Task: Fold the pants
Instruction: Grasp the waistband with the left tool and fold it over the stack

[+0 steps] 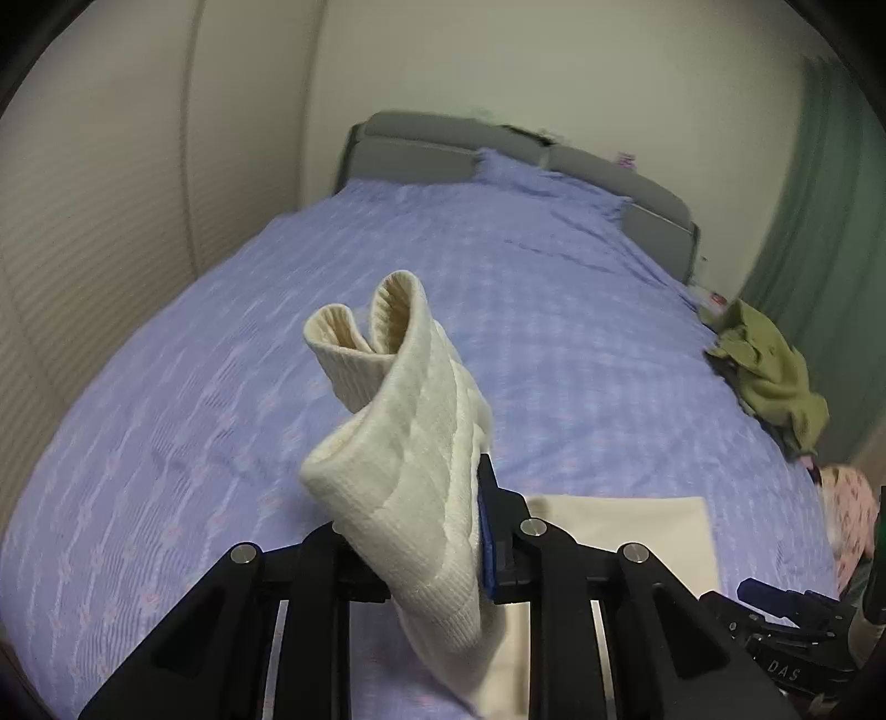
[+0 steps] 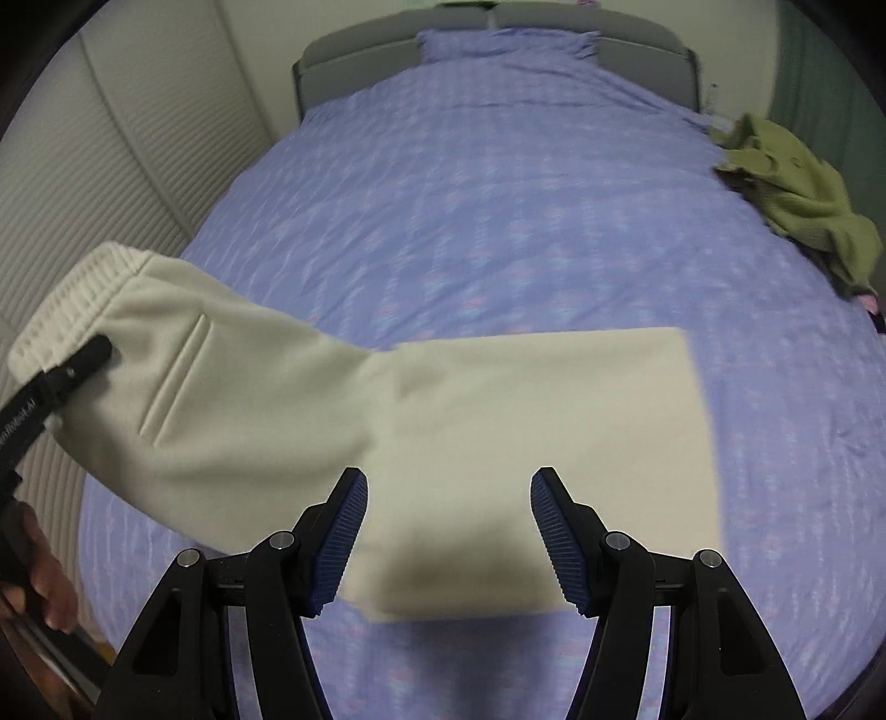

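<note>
Cream pants (image 2: 526, 432) lie partly folded on the blue bed cover (image 2: 498, 210). Their ribbed waistband end (image 1: 398, 443) is lifted off the bed and curls up in front of the left wrist camera. My left gripper (image 1: 421, 498) is shut on that waistband; the cloth hides its left finger. In the right wrist view the same gripper (image 2: 94, 351) shows at the left edge, pinching the raised waistband, with a hand (image 2: 44, 581) below it. My right gripper (image 2: 448, 487) hovers open over the flat folded part, with nothing between its pads.
A green garment (image 2: 803, 205) lies crumpled at the bed's right edge, with a pink patterned one (image 1: 853, 515) nearer. A pillow (image 2: 509, 47) and grey headboard (image 2: 354, 50) are at the far end. A ribbed wall panel (image 2: 83, 194) runs along the left side.
</note>
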Motion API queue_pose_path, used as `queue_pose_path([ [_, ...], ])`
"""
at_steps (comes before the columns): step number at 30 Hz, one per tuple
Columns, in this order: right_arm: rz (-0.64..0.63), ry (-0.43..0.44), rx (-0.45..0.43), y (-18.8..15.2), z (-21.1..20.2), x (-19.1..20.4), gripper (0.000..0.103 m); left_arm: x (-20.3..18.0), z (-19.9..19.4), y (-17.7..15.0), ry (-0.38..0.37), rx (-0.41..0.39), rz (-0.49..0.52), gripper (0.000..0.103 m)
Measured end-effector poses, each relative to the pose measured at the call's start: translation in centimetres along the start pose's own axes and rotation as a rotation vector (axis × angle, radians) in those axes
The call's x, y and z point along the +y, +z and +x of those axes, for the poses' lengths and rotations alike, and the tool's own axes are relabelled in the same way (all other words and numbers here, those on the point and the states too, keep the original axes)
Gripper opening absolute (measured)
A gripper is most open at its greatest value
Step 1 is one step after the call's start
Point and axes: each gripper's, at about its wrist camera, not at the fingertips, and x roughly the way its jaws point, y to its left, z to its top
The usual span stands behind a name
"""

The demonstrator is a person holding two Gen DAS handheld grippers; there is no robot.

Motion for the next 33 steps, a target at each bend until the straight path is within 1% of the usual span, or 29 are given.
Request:
queue_pose_path([
  [1,0.021,0.01,-0.013,-0.2,-0.9,-2.0,0.063,-2.1,-0.2,0.2,0.006,-0.011,0.033,0.022],
  [2,0.032,0.017,-0.017,-0.5,-1.3,-2.8,0.063,-4.5,-0.2,0.3,0.011,-0.018,0.078,0.022],
  [3,0.044,0.03,-0.021,-0.7,-1.9,-4.6,0.063,-6.8,-0.1,0.3,0.006,-0.021,0.114,0.022],
  [5,0.049,0.038,-0.026,-1.1,-2.5,-6.3,0.063,-10.6,-0.1,-0.1,-0.014,-0.016,0.165,0.022],
  [7,0.035,0.028,-0.03,-1.3,-2.9,-8.9,0.063,-13.9,0.0,-1.1,-0.037,-0.015,0.204,0.021],
  [10,0.029,0.014,-0.029,-1.7,-2.9,-12.4,0.063,-20.1,1.6,-2.7,-0.057,-0.008,0.304,0.021],
  [11,0.032,0.01,-0.023,-2.0,-2.7,-14.0,0.063,-22.1,2.7,-3.6,-0.067,0.008,0.331,0.021],
  [12,0.033,0.005,-0.019,-2.1,-2.6,-14.8,0.063,-23.7,4.0,-4.6,-0.063,0.026,0.359,0.021],
  [15,0.037,-0.045,0.005,-2.9,-1.7,-19.0,0.063,-27.7,7.7,-7.6,-0.048,0.099,0.416,0.021],
  [18,0.064,-0.07,0.031,-3.7,-0.9,-22.3,0.063,-29.8,10.9,-10.4,-0.047,0.183,0.436,0.021],
  [21,0.084,-0.086,0.052,-4.5,-0.4,-24.6,0.063,-31.8,12.5,-12.7,-0.033,0.229,0.472,0.021],
  [22,0.092,-0.095,0.06,-4.8,-0.2,-25.4,0.063,-32.0,12.4,-13.3,-0.032,0.243,0.483,0.023],
  [23,0.099,-0.107,0.066,-5.0,0.0,-26.0,0.063,-32.5,12.7,-14.0,-0.04,0.268,0.5,0.033],
  [24,0.103,-0.12,0.074,-5.2,0.2,-26.5,0.063,-32.6,12.5,-14.4,-0.069,0.283,0.503,0.039],
  [26,0.113,-0.145,0.089,-5.3,0.4,-27.4,0.063,-33.2,11.6,-14.8,-0.1,0.305,0.507,0.063],
  [27,0.124,-0.159,0.093,-5.4,0.4,-27.9,0.063,-33.3,10.6,-14.9,-0.099,0.284,0.516,0.069],
  [28,0.131,-0.158,0.089,-5.5,0.2,-28.2,0.063,-33.3,9.5,-14.9,-0.1,0.253,0.525,0.079],
  [29,0.137,-0.154,0.08,-5.6,-0.1,-28.6,0.063,-33.0,8.0,-14.8,-0.097,0.211,0.533,0.085],
  [31,0.148,-0.144,0.052,-5.4,-0.9,-28.8,0.063,-31.7,6.0,-14.5,-0.085,0.164,0.536,0.087],
  [32,0.149,-0.121,0.036,-5.1,-1.2,-28.7,0.063,-30.9,5.5,-14.3,-0.076,0.153,0.534,0.088],
  [33,0.144,-0.075,0.015,-4.5,-1.3,-28.4,0.063,-29.8,5.1,-14.0,-0.054,0.146,0.53,0.088],
])
